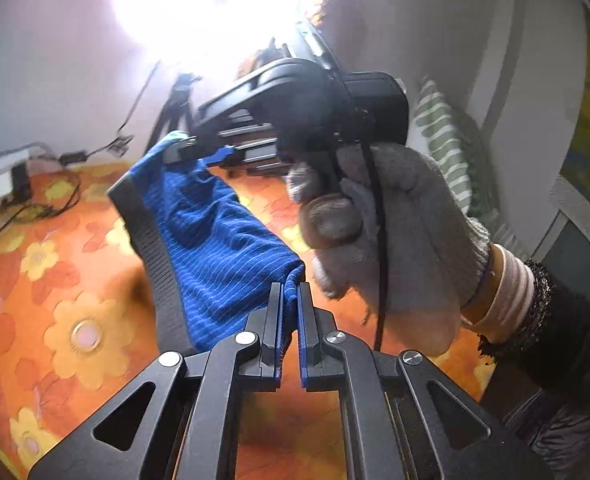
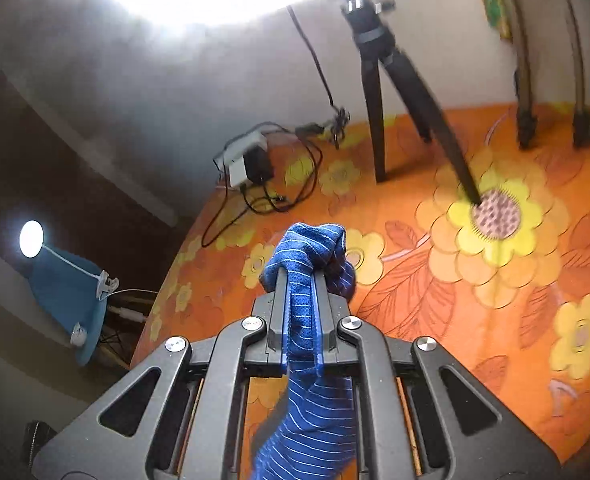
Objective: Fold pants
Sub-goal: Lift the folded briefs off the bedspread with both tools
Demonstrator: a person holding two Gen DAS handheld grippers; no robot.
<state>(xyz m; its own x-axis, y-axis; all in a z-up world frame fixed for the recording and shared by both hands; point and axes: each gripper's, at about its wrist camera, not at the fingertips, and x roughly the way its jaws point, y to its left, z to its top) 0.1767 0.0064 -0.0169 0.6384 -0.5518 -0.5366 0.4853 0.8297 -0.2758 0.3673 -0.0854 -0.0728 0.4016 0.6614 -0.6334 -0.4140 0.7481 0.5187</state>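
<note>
The blue pants (image 1: 215,248) with thin pale stripes and a black waistband (image 1: 151,240) hang stretched between both grippers above the orange floral cover. In the left wrist view my left gripper (image 1: 290,286) is shut on one corner of the cloth. Farther off, my right gripper (image 1: 199,152) pinches the other end, and a grey-gloved hand (image 1: 395,240) holds it. In the right wrist view the right gripper (image 2: 299,276) is shut on a bunched fold of the pants (image 2: 307,248), and the rest of the cloth hangs below the fingers.
An orange floral cover (image 2: 495,280) spreads under everything. A black tripod (image 2: 379,92) stands at the back, beside a white power adapter with tangled cables (image 2: 251,164). A striped pillow (image 1: 447,148) leans on the right wall. A blue stool (image 2: 71,292) stands off the left edge.
</note>
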